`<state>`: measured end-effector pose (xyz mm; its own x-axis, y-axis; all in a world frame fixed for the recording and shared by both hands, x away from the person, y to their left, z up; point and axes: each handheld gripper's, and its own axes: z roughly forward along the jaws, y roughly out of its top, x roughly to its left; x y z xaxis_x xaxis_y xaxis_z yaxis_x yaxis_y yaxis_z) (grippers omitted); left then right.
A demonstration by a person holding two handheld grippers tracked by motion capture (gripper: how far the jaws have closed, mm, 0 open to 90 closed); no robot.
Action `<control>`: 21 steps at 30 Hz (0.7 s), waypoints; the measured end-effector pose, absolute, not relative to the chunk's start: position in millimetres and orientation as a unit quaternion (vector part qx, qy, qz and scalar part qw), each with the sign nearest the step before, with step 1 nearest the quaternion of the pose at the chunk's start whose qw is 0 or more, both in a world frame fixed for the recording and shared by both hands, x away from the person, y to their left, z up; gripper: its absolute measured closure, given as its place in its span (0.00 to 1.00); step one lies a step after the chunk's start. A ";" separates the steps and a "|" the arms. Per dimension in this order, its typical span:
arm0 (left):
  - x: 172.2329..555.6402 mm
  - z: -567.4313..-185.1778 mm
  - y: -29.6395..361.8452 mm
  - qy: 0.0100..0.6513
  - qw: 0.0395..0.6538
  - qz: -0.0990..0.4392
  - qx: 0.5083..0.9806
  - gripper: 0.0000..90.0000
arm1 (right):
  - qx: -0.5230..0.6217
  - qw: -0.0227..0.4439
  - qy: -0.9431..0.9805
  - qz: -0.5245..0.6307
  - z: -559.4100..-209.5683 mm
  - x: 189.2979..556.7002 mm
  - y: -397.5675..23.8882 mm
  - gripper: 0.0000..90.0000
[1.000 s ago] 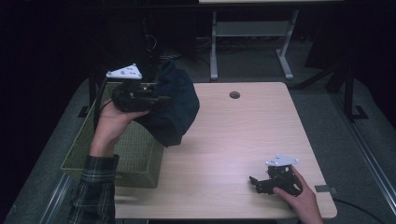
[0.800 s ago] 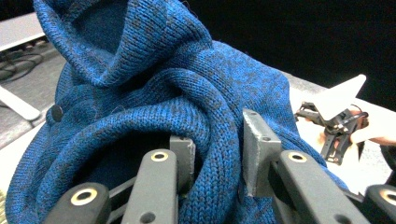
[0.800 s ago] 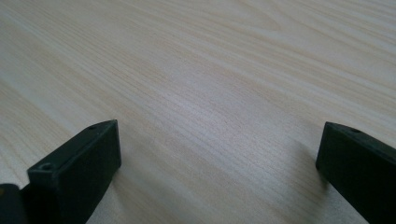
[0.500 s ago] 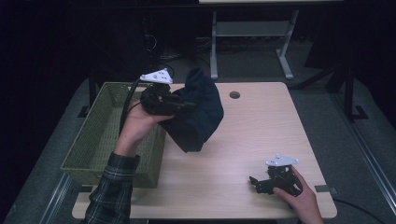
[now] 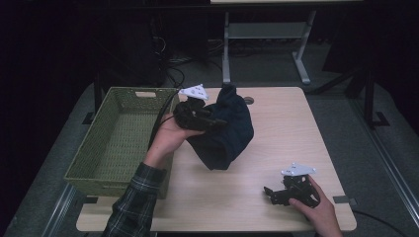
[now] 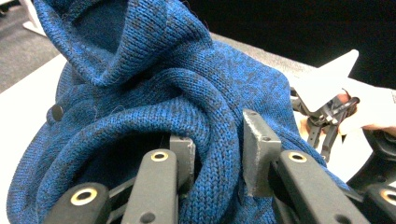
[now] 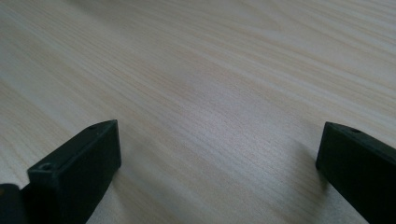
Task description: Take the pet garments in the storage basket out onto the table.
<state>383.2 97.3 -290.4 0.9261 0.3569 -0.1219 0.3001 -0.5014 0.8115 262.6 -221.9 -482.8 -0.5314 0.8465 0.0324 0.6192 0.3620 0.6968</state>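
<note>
Two grippers are working here. Nearest me, by the tabletop's near right corner, my right gripper (image 5: 276, 193) is resting on pale wood-grain, its jaws spread wide with nothing between them. Its own view is giving me the grain of the tabletop (image 7: 224, 84) close up. Farther in, my left gripper (image 6: 215, 154) is pinching a thick roll of the blue knitted sweater (image 6: 154, 102); ribbed stitches are showing here, while from above the sweater (image 5: 225, 133) is looking dark, hanging over the middle beside the woven green basket (image 5: 118, 143) at the left edge.
</note>
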 end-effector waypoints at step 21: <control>395.5 -356.7 28.5 0.185 0.388 0.004 0.903 0.76 | 0.454 0.168 0.808 0.335 -482.7 262.5 -221.9 0.00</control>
